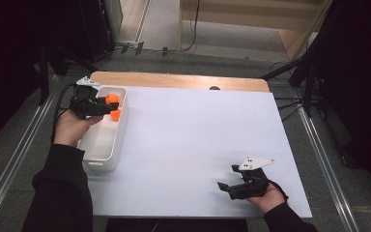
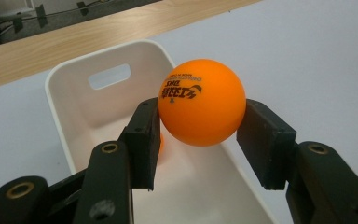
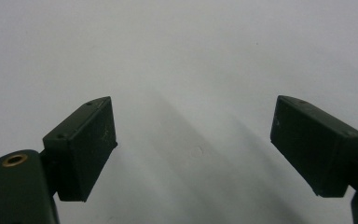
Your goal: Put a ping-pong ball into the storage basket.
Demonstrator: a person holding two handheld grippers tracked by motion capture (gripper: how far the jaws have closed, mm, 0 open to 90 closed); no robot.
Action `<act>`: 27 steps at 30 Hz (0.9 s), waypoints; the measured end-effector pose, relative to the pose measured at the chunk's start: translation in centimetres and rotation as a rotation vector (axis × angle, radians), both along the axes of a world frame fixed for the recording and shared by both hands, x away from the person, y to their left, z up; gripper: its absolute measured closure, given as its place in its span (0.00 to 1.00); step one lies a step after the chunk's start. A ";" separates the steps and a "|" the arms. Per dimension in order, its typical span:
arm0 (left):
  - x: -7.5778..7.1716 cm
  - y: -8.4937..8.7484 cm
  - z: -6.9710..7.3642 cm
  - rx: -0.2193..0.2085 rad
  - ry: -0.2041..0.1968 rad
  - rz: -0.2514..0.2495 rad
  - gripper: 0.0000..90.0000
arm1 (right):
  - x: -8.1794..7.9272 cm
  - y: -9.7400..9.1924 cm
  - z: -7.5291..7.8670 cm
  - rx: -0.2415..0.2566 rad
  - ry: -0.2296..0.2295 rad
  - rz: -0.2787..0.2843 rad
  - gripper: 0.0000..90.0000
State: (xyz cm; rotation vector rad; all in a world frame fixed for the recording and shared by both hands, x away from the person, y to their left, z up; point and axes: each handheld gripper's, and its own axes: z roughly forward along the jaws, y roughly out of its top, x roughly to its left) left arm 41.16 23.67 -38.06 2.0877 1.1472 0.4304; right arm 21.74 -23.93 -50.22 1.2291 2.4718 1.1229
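An orange ping-pong ball (image 2: 201,101) with black print is clamped between the pads of my left gripper (image 2: 198,140), which is shut on it. It hangs over the far end of a white bin (image 2: 67,109). In the high view that gripper (image 1: 110,103) sits at the table's far left with the ball (image 1: 111,99) at its tip. A second orange ball (image 1: 115,115) lies in the bin (image 1: 101,157), and its edge (image 2: 161,142) peeks out behind one jaw. My right gripper (image 1: 227,177) rests near the table's front right, open (image 3: 193,140), with nothing between its jaws.
The white table top (image 1: 198,140) spreads between the two hands, with a wooden strip (image 1: 174,79) along its far edge. The bin has a handle slot (image 2: 109,76) in its far wall. Dark stands and cables (image 1: 314,92) surround the table.
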 end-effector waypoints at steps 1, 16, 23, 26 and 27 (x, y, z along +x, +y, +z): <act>0.0 0.1 0.0 0.000 0.000 0.002 0.57 | 0.0 0.0 0.0 0.000 0.000 0.000 0.14; 0.0 1.1 -1.7 0.001 0.024 0.039 0.57 | 0.5 0.3 0.1 -0.003 0.000 0.015 0.14; -0.1 1.1 -2.8 0.033 0.059 0.038 0.56 | 0.8 0.6 0.1 -0.006 -0.006 0.029 0.14; -0.1 0.8 -3.1 0.078 0.067 0.040 0.56 | 0.9 0.8 0.1 -0.003 0.002 0.034 0.14; -0.1 0.8 -3.1 0.082 0.061 0.041 0.56 | 1.0 0.9 0.1 -0.005 0.000 0.034 0.14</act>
